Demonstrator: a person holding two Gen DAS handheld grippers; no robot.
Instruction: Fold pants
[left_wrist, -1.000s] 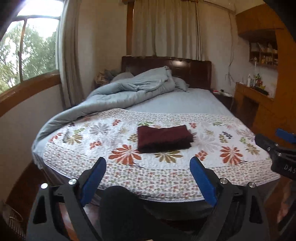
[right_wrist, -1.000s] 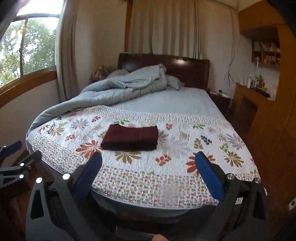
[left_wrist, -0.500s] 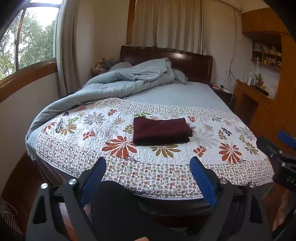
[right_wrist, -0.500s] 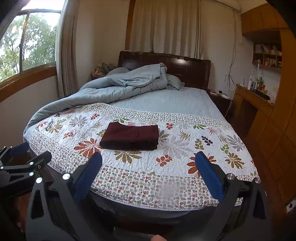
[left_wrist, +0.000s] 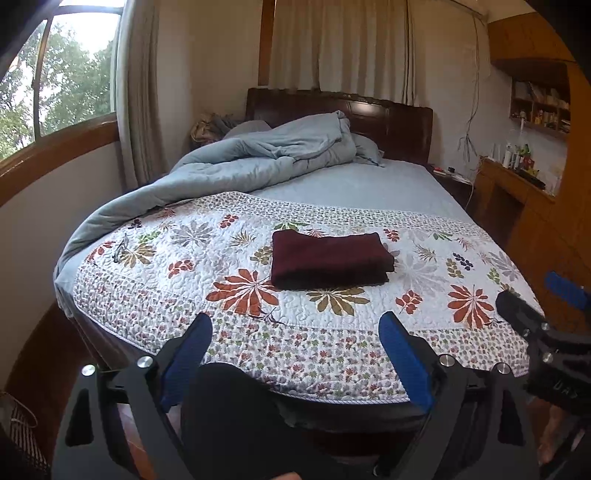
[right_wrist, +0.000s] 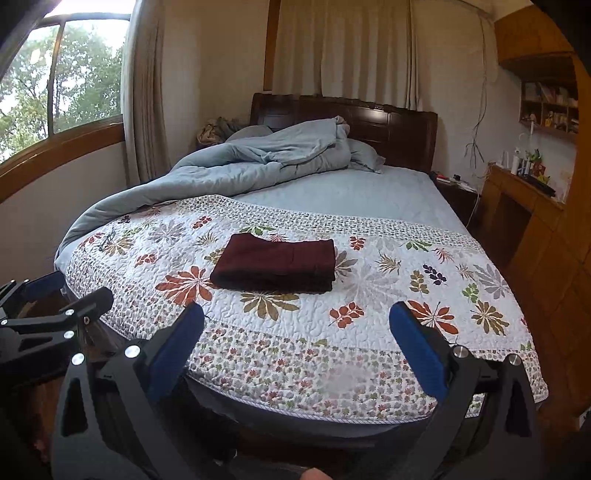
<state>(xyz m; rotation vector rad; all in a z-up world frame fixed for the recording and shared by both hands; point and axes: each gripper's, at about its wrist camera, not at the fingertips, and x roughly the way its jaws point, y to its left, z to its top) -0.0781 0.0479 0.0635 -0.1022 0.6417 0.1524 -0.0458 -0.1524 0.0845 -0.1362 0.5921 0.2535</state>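
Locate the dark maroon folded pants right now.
The dark maroon folded pants lie flat near the middle of the floral quilted bedspread, short of the crumpled grey-blue duvet and beyond both grippers.

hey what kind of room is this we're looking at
Most likely a home bedroom: a bed with a dark wooden headboard, a rumpled grey-blue duvet over a floral quilt, and a curtained window. Folded maroon pants lie on the quilt.
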